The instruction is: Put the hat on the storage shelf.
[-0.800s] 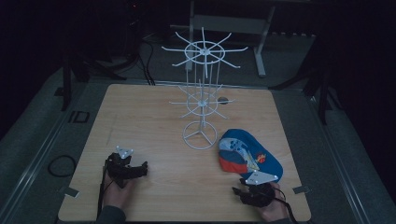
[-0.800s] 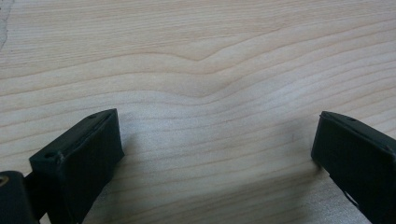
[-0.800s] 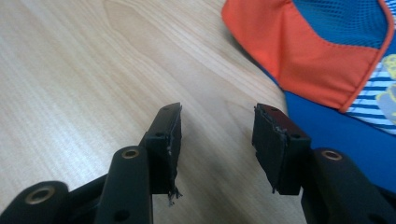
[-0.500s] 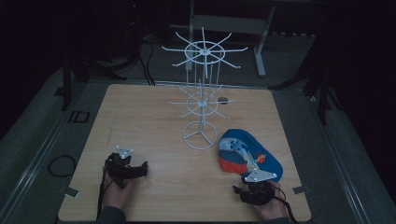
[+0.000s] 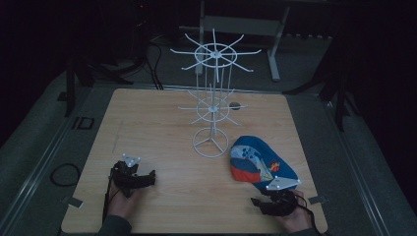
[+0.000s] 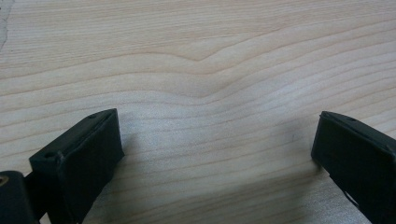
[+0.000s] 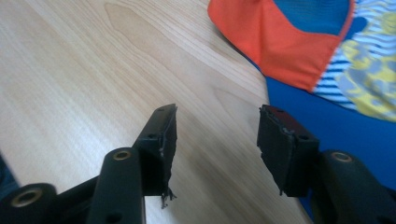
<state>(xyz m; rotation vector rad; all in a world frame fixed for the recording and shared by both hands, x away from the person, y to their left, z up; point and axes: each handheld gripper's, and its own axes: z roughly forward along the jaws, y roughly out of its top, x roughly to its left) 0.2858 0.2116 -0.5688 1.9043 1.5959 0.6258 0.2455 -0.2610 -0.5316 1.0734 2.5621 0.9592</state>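
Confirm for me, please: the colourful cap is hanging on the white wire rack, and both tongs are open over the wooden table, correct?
Not quite: the cap lies flat on the table, beside the rack's base, as the high view shows. Both the left tongs and right tongs are indeed open.

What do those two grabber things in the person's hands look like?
Both are black. Each left gripper and right gripper has two blocky black jaws and a small grey three-cornered plate on top. A dark cable trails from the left one. Brass-coloured rivets show near the right gripper's jaws.

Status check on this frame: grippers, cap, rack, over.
Left gripper open over bare table. Right gripper open beside cap. Rack empty, path clear.
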